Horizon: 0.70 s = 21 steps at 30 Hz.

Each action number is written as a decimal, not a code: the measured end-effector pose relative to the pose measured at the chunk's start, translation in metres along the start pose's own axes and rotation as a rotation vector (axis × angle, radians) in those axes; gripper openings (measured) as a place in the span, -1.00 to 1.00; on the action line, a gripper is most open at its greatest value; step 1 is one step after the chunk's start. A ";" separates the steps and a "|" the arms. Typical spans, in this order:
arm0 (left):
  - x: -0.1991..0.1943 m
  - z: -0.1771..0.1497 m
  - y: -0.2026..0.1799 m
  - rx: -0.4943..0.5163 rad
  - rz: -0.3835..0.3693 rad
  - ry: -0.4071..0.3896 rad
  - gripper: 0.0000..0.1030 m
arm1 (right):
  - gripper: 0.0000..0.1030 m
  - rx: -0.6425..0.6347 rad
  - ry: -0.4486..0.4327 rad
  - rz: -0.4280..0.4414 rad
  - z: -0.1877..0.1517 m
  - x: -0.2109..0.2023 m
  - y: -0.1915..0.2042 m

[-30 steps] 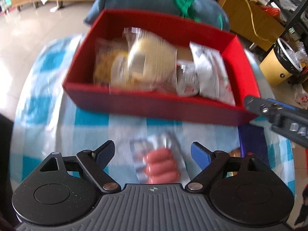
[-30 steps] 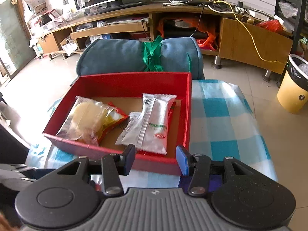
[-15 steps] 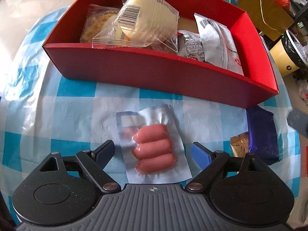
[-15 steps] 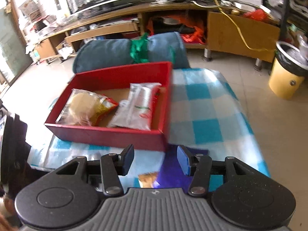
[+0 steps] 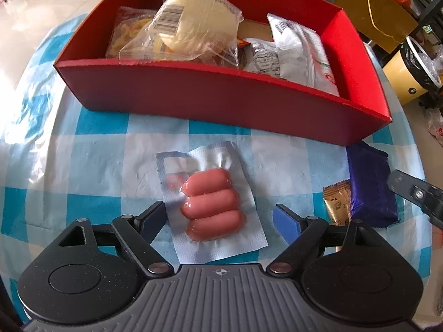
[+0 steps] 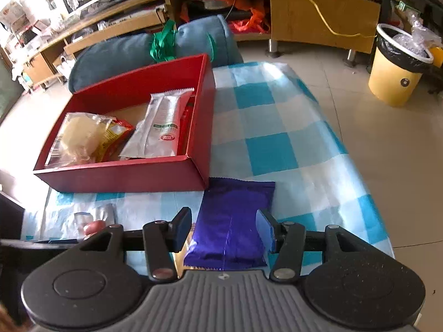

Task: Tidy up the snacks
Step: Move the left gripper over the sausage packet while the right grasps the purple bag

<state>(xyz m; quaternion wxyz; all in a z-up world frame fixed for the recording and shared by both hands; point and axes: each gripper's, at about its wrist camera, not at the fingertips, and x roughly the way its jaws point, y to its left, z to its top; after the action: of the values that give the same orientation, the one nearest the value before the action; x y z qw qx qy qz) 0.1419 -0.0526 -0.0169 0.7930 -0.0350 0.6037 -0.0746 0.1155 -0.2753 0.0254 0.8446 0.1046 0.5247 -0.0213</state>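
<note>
A red box (image 5: 221, 94) holds several snack packs, among them a clear pack with a pale bun (image 5: 191, 25) and a white pack (image 5: 304, 52). A clear pack of three pink sausages (image 5: 211, 204) lies on the checked cloth in front of the box. My left gripper (image 5: 218, 215) is open, its fingers on either side of the sausage pack. A purple pack (image 6: 232, 221) lies by the box's right corner, with a small gold pack (image 5: 337, 204) beside it. My right gripper (image 6: 224, 227) is open, its fingers on either side of the purple pack. The box also shows in the right wrist view (image 6: 124, 174).
The table has a blue-and-white checked cloth (image 6: 271, 138) and ends close to the right of the purple pack. A rolled blue cushion (image 6: 149, 52) lies behind the box. A yellow bin (image 6: 396, 69) stands on the floor at the right.
Both grippers have come down and forward. The left now straddles the sausage pack. The right has swung right from the box to straddle the purple pack.
</note>
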 end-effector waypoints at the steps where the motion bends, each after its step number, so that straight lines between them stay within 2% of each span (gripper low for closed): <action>1: 0.000 0.001 0.000 0.003 0.004 -0.001 0.72 | -0.08 -0.008 0.010 -0.007 0.002 0.006 0.002; 6: 0.002 0.001 -0.004 0.018 0.011 0.000 0.76 | -0.06 -0.020 0.051 -0.018 0.007 0.026 0.007; 10: 0.004 0.002 -0.007 0.027 0.010 0.003 0.80 | 0.14 -0.047 0.082 -0.011 0.009 0.037 0.016; 18: 0.005 0.003 -0.007 0.034 0.002 0.007 0.83 | 0.20 -0.094 0.095 -0.092 0.010 0.050 0.015; 21: 0.006 0.003 -0.007 0.037 0.002 0.008 0.84 | 0.30 -0.091 0.107 -0.092 0.009 0.053 0.010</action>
<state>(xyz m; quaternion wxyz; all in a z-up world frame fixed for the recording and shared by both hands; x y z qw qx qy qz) 0.1458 -0.0605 -0.0204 0.7913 -0.0191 0.6052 -0.0851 0.1485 -0.2639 -0.0162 0.8175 0.0427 0.5736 -0.0304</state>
